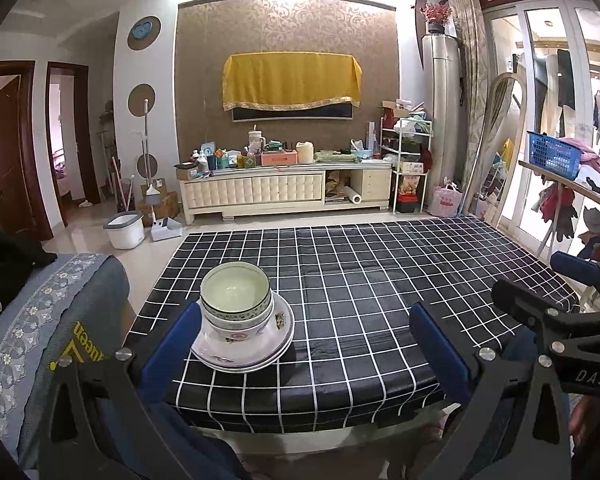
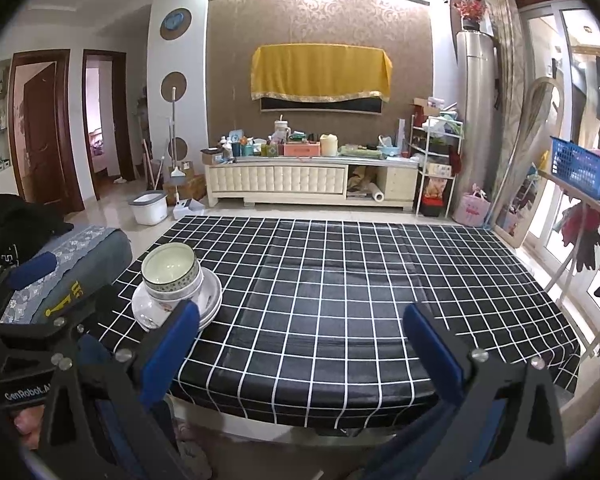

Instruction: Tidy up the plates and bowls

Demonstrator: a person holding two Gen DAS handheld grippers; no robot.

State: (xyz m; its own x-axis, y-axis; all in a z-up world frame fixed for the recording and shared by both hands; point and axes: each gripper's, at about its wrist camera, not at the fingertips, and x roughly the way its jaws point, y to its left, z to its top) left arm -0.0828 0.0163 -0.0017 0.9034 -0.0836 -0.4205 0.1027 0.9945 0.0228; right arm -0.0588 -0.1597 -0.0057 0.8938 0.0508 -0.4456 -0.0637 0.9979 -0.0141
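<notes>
Left wrist view: left gripper held low at the near edge of the tabletop, blue fingers spread wide, nothing between them. Stacked bowls just ahead of the left finger, inside the gap but hugging its inner side; two nested, the upper one pale green inside with a dark patterned rim. Under them, stacked plates, white with floral marks, flat on the black white-grid cloth. Plate edge partly hidden behind the left fingertip; touching or not, cannot tell. Right gripper visible beyond the right finger, at the frame's right edge, black frame with a blue pad.

Right wrist view: right gripper also low at the near edge of the tabletop, fingers wide apart and bare. Bowls and plates ahead and left of the left finger, outside the gap, the fingertip overlapping the plates' near rim in the picture. Left gripper further left still, near the frame edge, over a grey-blue embroidered cover. Past the far end of the tabletop, a cream TV cabinet crowded with small items, and a yellow cloth draped on the wall above.
</notes>
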